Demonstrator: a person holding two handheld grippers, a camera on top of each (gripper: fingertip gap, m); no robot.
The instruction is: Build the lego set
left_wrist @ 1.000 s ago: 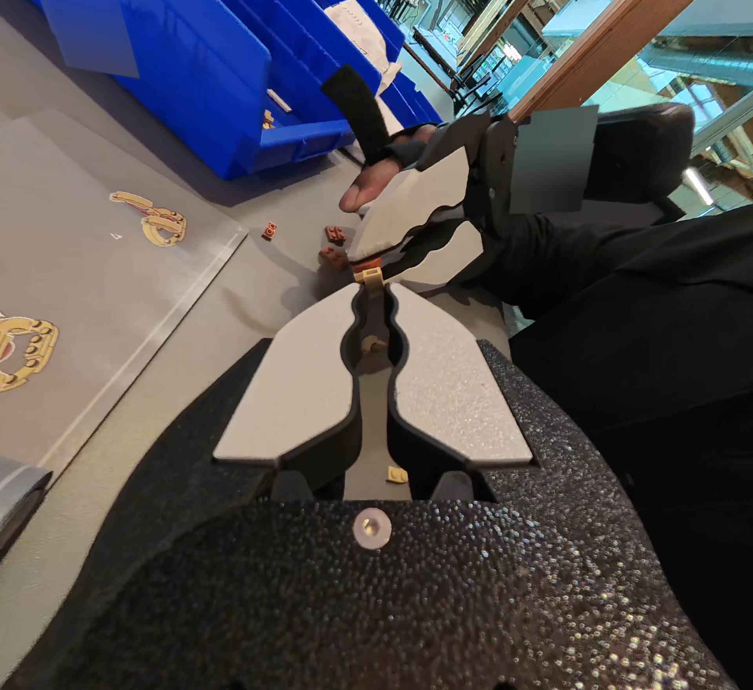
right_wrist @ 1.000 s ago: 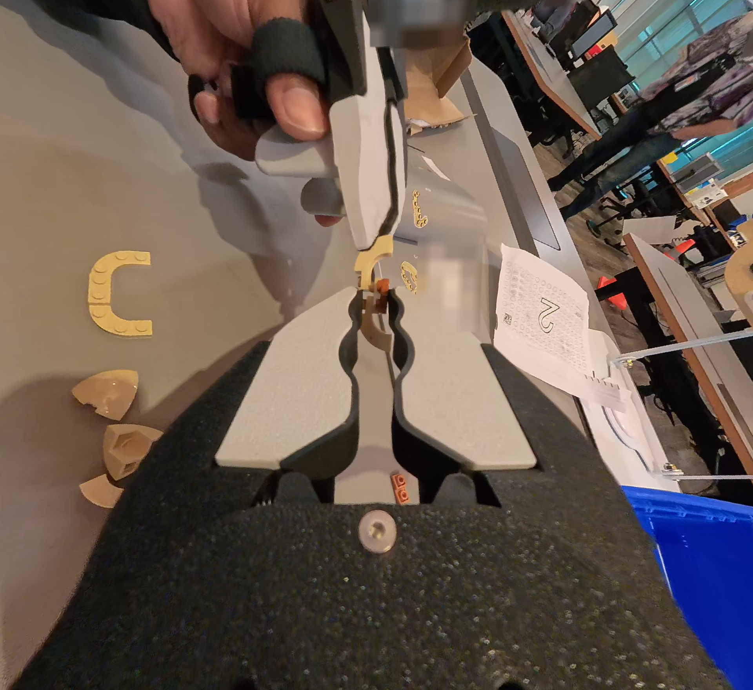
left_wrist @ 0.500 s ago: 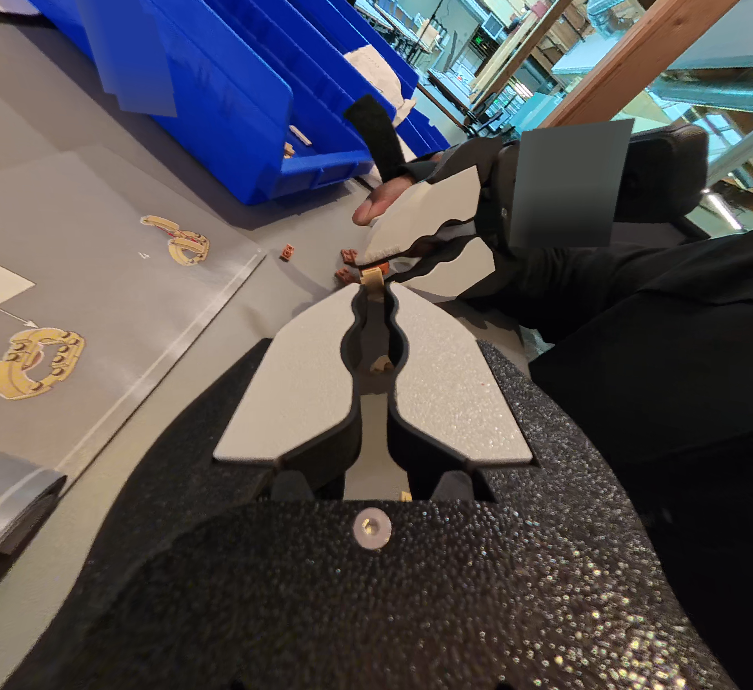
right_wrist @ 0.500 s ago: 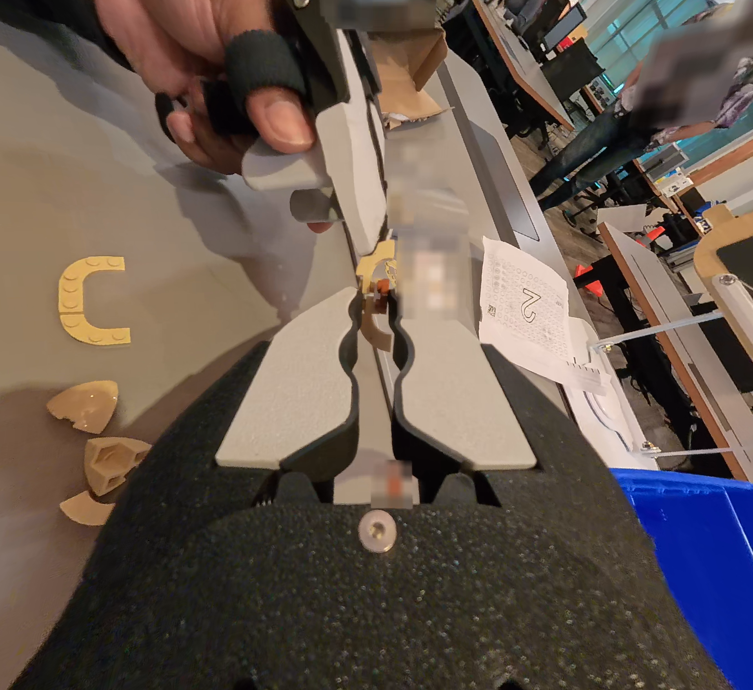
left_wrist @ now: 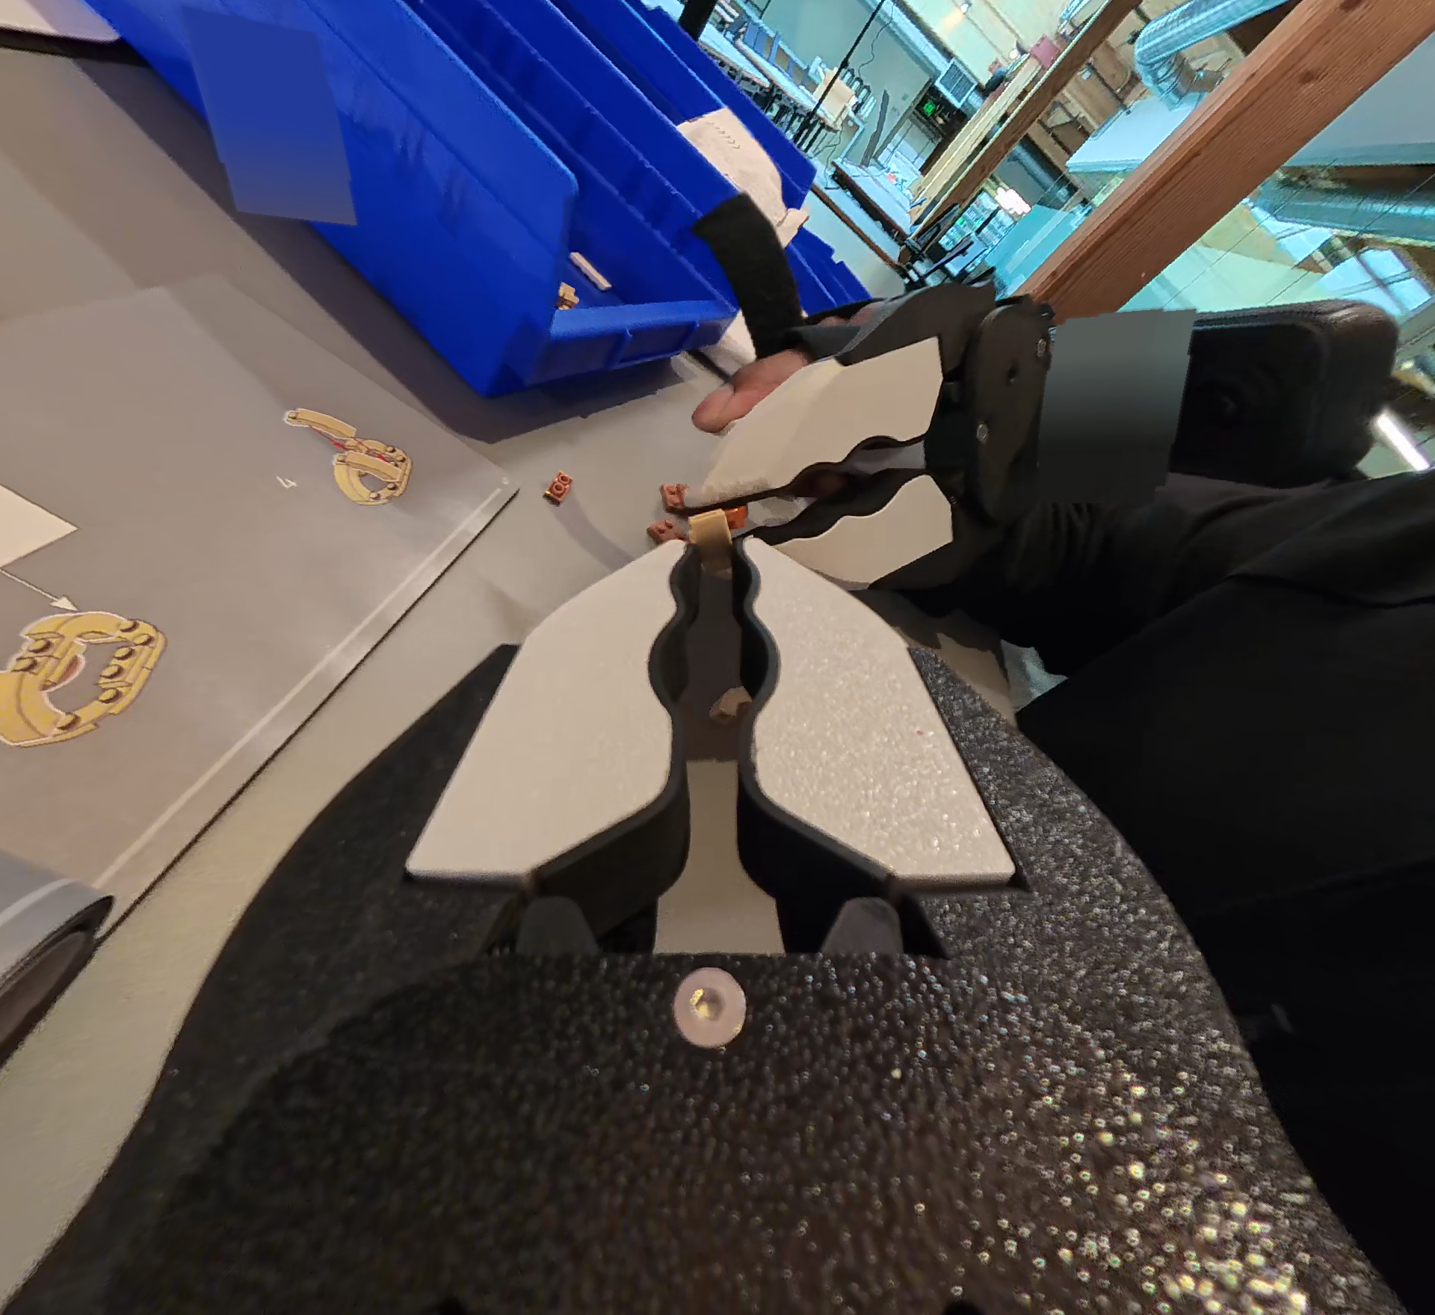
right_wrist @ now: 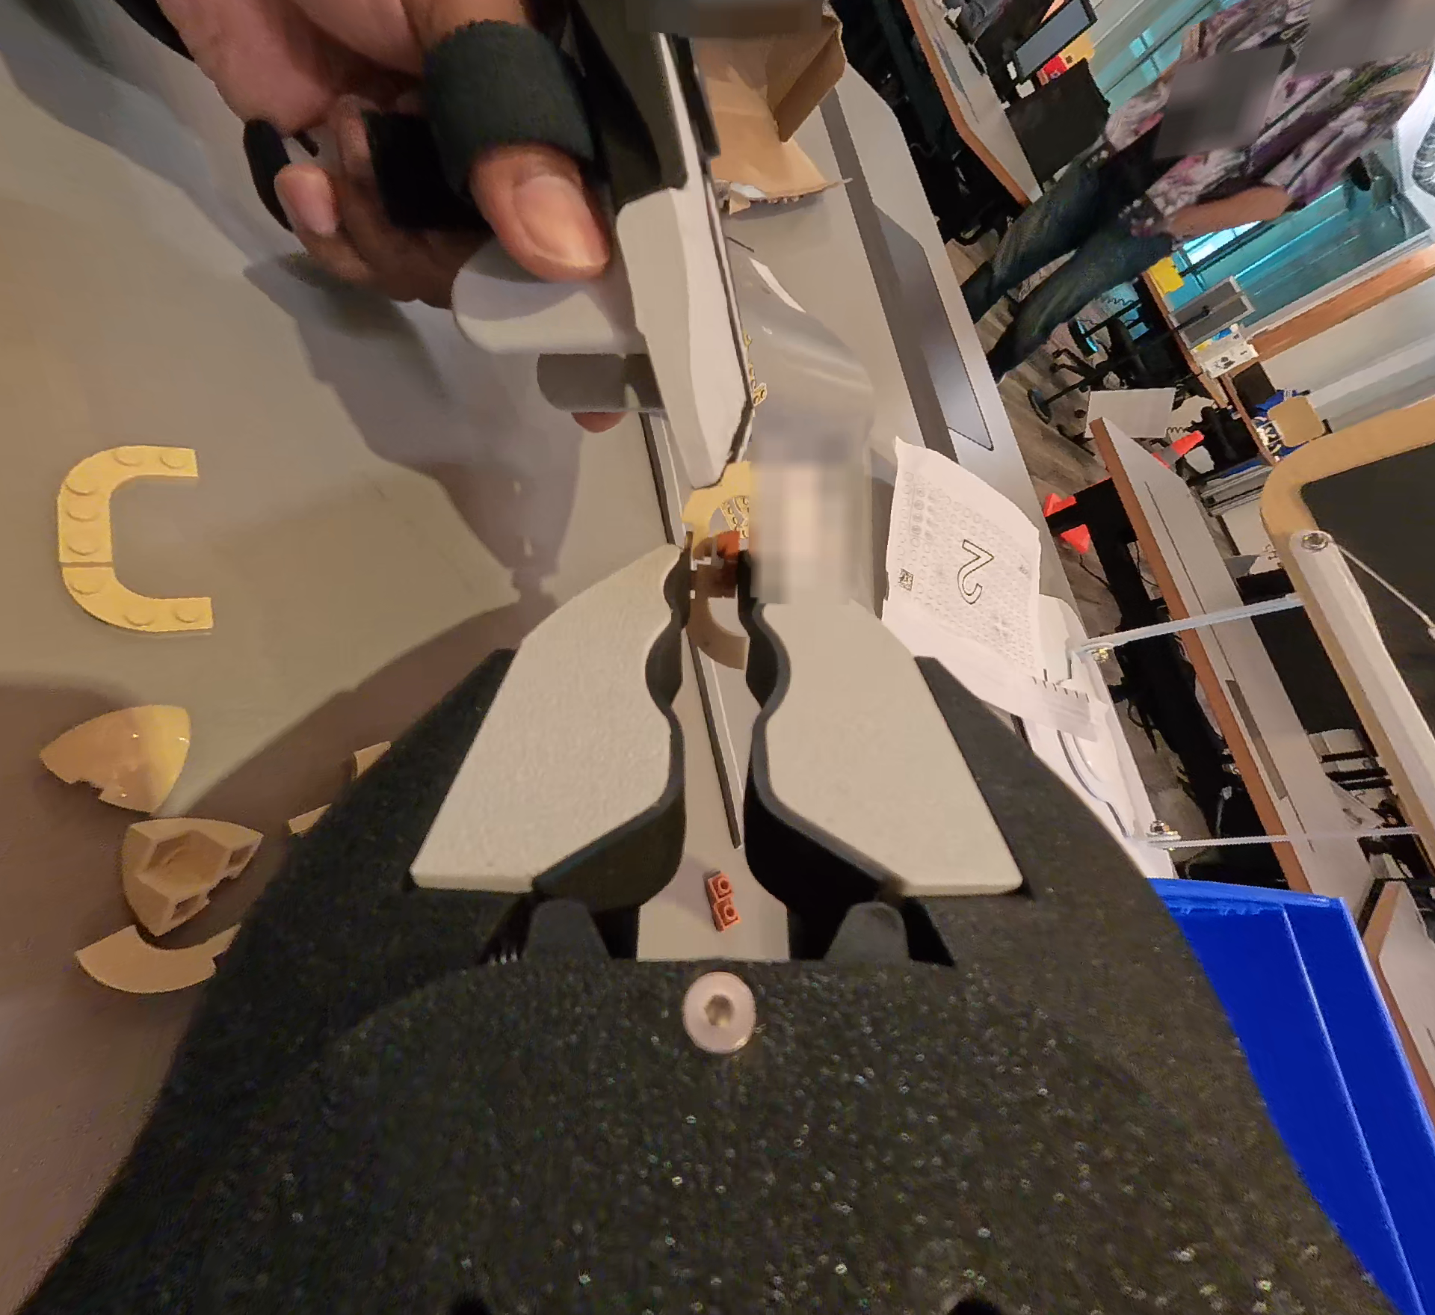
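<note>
Both grippers met tip to tip above the grey table (right_wrist: 388,485).

Left gripper (left_wrist: 710,547) was clenched on a tan arch piece (left_wrist: 708,530); right gripper (right_wrist: 710,563) pinched an orange brick (right_wrist: 730,546) against it. Left of the arch lay loose orange bricks (left_wrist: 561,485), the instruction booklet (left_wrist: 233,501), then blue bins (left_wrist: 466,190) beyond.

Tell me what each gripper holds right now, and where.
Left gripper pinches the tan arch plate by one end at its fingertips. Right gripper grips a small orange brick, pressed against that plate.
</note>
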